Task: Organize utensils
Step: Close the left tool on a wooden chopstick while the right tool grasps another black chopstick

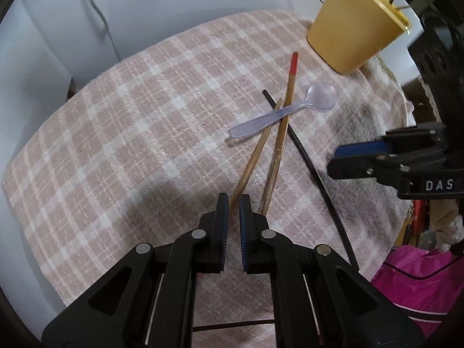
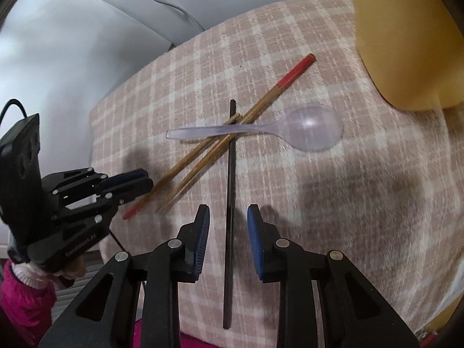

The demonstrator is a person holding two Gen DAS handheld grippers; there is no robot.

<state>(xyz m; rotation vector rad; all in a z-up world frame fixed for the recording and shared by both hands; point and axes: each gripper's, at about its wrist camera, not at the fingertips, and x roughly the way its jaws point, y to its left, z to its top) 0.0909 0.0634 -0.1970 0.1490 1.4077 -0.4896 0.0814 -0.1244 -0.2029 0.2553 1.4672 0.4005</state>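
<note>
Beside the clear spoon, open right tongs straddle the black chopstick and should close squarely; left tongs closed on a wooden chopstick.

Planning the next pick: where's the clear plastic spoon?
The clear plastic spoon lies on the checked cloth across the wooden chopsticks and black chopstick, its bowl toward the yellow cup.

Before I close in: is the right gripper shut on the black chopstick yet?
Open. The right gripper straddles the black chopstick, with clear gaps between stick and both blue pads.
</note>
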